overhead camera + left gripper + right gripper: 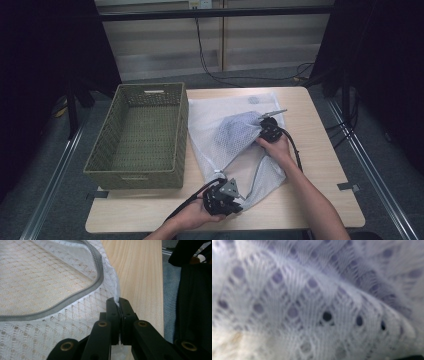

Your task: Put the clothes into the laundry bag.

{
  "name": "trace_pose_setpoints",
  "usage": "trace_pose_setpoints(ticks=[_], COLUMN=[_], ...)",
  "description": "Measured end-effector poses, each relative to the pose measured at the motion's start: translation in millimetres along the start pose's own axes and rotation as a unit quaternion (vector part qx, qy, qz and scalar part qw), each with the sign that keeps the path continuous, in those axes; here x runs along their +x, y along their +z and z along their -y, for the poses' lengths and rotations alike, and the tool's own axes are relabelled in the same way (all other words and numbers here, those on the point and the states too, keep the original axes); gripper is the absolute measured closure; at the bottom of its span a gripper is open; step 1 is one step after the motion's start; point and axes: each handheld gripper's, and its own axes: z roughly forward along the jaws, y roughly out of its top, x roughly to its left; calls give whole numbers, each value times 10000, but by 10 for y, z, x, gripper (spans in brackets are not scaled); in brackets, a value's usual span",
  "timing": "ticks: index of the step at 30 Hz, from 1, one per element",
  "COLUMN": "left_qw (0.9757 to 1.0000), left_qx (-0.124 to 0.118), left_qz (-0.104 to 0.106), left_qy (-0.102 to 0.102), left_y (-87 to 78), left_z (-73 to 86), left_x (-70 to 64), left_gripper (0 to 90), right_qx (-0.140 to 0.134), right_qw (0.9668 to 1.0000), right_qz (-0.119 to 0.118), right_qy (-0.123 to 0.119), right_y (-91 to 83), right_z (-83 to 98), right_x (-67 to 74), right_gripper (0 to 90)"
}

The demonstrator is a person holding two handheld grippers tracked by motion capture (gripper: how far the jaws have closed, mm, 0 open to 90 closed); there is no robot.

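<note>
The left gripper [119, 305] is pinching the near edge of the mesh bag [225, 135], its jaws closed tight with a thin fold of white mesh showing between them, beside the grey zipper [75, 298]. The bag is lying on the bench [320, 150], just right of the green basket [142, 135]. The right gripper [267, 127] is pushing into the bag's far right side, where the mesh is bunching around it; whether its jaws are open or closed, I cannot tell, since blurred mesh [317, 305] is pressing close against its camera and hiding them.
</note>
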Motion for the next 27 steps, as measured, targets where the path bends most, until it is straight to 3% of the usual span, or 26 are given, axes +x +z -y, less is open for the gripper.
trace_pose_setpoints(ticks=[3,8,11,13,22,25,27], left_qw=[10000,10000,9998,10000,9998,9999,9998], left_qx=[-8,-11,-169,-37,-147,-86,-175], left_qz=[9,7,14,13,6,35,31], left_qy=[-9,-12,-78,-79,-107,-92,-132], left_y=[1,1,21,3,20,9,21], left_z=[1,1,15,6,12,9,16], left_x=[2,2,1,3,-1,11,3], left_gripper=[882,882,882,882,882,880,881], right_qx=[-6,63,30,-5,-235,-236,-253], right_qw=[9999,9996,9992,9986,9950,9936,9927], right_qz=[-79,-203,-348,-444,-813,-858,-889], right_qy=[-78,-192,-218,-295,-526,-694,-774], right_y=[-1,-85,-160,-226,-507,-604,-666], right_z=[13,47,94,128,143,138,161], right_x=[5,55,87,107,285,375,415], right_gripper=[900,825,774,744,631,615,606])
